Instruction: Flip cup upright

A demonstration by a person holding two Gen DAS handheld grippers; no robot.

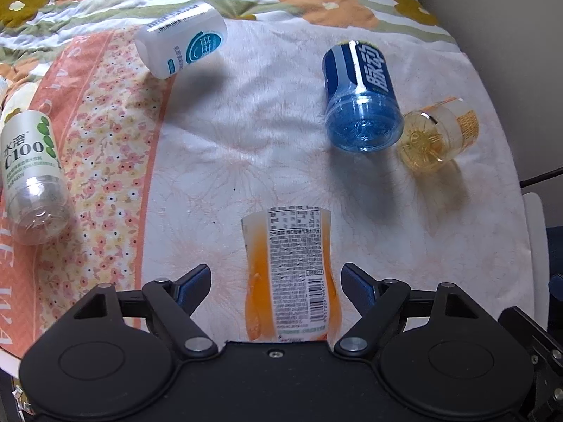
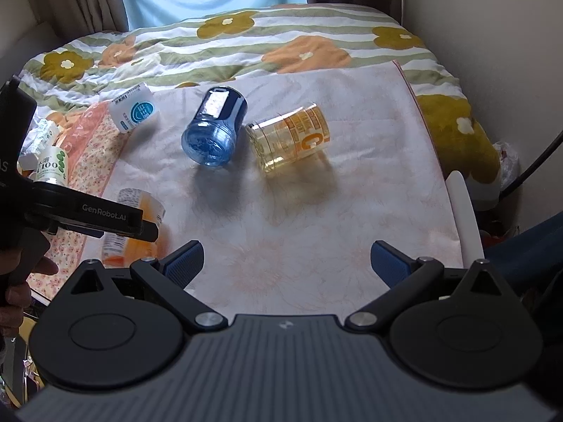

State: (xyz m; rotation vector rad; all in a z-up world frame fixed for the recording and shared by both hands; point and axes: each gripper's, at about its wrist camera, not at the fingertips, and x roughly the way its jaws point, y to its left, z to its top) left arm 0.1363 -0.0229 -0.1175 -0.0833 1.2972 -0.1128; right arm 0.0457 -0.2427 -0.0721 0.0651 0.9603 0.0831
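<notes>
My left jaws (image 1: 272, 286) stand wide apart, low over a bed covered by a pale floral sheet (image 1: 246, 133). Between them, touching neither pad, lies the orange cup (image 1: 290, 277), a cut bottle section on its side with its printed label facing up. My right jaws (image 2: 285, 263) are also spread apart and hold nothing; only bare sheet lies between them.

To my left, on the flowered pink band of the sheet, a clear cup marked C100 (image 1: 33, 176) lies tipped over. Farther out and to the right, a blue cup (image 1: 362, 98) lies on its side with its ribbed base toward me. Just beside it, on its right, a yellow see-through cup (image 1: 438, 133) with orange print lies on its side too; I cannot tell whether the two touch. Across the sheet at far left, a white cup (image 1: 181, 40) with a teal round mark is tilted over. Beyond them all spreads a striped quilt (image 2: 246, 42) with large orange and olive flowers.
</notes>
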